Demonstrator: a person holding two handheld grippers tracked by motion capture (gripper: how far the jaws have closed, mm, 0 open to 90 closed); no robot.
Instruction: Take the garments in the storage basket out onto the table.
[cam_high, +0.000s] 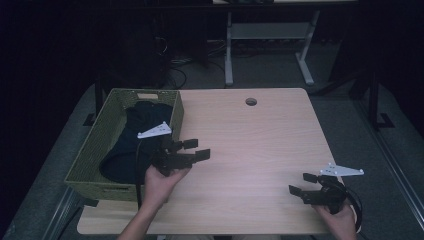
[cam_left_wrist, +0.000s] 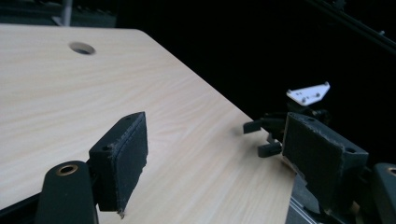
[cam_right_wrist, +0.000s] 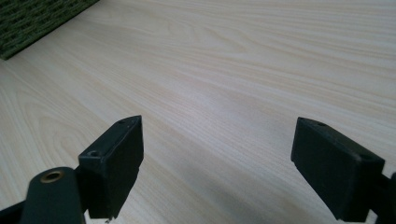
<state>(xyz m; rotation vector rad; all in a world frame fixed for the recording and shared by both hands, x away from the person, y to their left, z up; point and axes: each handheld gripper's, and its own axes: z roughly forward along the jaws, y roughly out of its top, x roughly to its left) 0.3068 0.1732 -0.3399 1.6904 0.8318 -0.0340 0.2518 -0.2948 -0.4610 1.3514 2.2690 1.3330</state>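
Both grippers, left gripper (cam_high: 194, 148) and right gripper (cam_high: 302, 183), are black, with rectangular padded jaws, brass-ringed screw holes, grey three-cornered top plates and trailing black cables.

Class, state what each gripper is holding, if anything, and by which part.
Nothing is held. The left gripper and right gripper are both open, fingers apart over the bare table.

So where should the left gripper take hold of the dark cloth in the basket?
Probably from above, at the raised fold of the dark cloth near the far end of the green basket. The walls block a sideways approach, and the left gripper, open, is close.
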